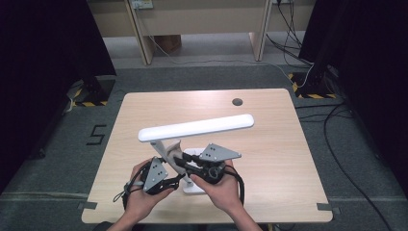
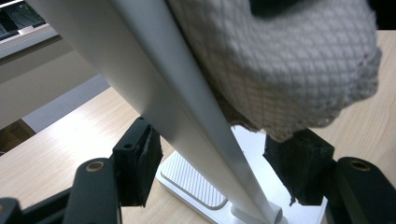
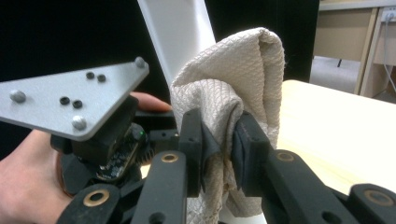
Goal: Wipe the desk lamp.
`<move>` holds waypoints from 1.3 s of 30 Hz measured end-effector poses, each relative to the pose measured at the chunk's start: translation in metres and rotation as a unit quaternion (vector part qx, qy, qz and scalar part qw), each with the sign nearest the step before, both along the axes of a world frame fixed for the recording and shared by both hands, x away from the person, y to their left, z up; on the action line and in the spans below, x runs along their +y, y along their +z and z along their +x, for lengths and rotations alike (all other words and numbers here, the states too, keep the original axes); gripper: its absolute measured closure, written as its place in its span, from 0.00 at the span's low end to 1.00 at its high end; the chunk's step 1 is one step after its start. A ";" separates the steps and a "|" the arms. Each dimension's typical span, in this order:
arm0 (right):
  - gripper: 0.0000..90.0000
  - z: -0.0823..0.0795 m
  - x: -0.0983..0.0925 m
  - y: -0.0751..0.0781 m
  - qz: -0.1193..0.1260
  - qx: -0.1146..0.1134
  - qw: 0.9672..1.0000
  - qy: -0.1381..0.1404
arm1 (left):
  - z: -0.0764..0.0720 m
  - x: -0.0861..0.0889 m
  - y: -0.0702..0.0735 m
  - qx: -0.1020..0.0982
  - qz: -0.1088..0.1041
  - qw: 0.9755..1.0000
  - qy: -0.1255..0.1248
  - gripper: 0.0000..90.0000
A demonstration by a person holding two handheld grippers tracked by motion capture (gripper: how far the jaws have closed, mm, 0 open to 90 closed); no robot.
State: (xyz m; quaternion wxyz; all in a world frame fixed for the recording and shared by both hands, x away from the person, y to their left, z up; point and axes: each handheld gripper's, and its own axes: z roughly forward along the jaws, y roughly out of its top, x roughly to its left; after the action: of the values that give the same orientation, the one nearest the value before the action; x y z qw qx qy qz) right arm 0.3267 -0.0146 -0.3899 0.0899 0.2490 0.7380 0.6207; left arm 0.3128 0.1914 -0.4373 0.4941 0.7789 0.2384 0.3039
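A white desk lamp stands on the wooden table (image 1: 274,154), its long head (image 1: 197,127) reaching right above its flat base (image 1: 192,188). My left gripper (image 1: 161,160) is open, and the slanted white stem (image 2: 177,102) runs between its pads (image 2: 135,163) with a gap on the right side. My right gripper (image 3: 222,149) is shut on a folded beige cloth (image 3: 233,79), held against the stem (image 3: 177,32) just above the left jaws. The same cloth (image 2: 289,60) hangs over the stem in the left gripper view. The left gripper's grey plate (image 3: 74,100) sits close beside it.
Both hands meet near the table's front edge, left of centre. A round cable hole (image 1: 237,102) lies near the far edge. Black cables (image 1: 337,144) trail on the floor to the right; desk legs (image 1: 144,43) stand beyond the table.
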 end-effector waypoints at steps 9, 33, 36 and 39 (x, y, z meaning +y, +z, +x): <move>0.84 0.000 -0.004 -0.003 -0.005 0.006 1.000 0.000 | -0.001 0.002 0.000 0.008 -0.004 1.000 -0.008 0.37; 0.84 0.000 -0.005 -0.015 -0.012 0.017 1.000 0.000 | -0.028 0.051 0.058 0.025 -0.098 0.995 0.000 0.36; 0.84 -0.001 -0.007 -0.017 -0.016 0.021 1.000 0.000 | -0.026 0.050 0.061 0.025 -0.109 0.994 0.000 0.37; 0.84 0.000 -0.008 -0.018 -0.018 0.020 1.000 -0.001 | -0.024 0.046 0.065 0.028 -0.131 0.991 0.004 0.37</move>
State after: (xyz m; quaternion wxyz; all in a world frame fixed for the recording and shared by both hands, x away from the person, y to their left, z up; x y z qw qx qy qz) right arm 0.3262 -0.0224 -0.4082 0.0802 0.2599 0.7503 0.6025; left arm 0.2887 0.2374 -0.3723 0.5839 0.7145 0.2929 0.2505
